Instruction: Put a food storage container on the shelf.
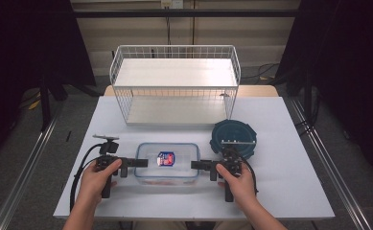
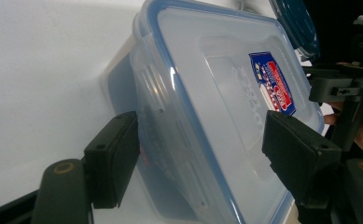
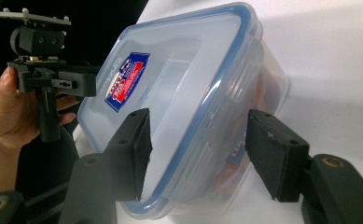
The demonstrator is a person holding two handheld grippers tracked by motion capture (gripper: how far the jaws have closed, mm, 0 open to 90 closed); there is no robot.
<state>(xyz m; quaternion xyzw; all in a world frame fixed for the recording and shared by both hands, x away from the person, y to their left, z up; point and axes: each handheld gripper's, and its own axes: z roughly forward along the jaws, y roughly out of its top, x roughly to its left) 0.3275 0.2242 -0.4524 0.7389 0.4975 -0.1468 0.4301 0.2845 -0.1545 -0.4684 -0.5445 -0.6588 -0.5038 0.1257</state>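
A clear rectangular container with a blue-rimmed lid and a red-and-blue sticker lies at the table's front middle. Something red shows through its wall. My left gripper is at its left end, open, its jaws straddling that end of the container; one jaw is beside the wall and the other over the lid. My right gripper is at the right end, also open, with the container's short end between its jaws. Each gripper view shows the opposite gripper beyond the box.
A round dark blue lid lies just behind my right gripper. A white wire basket stands at the back middle of the white table. Dark floor and metal rails flank the table.
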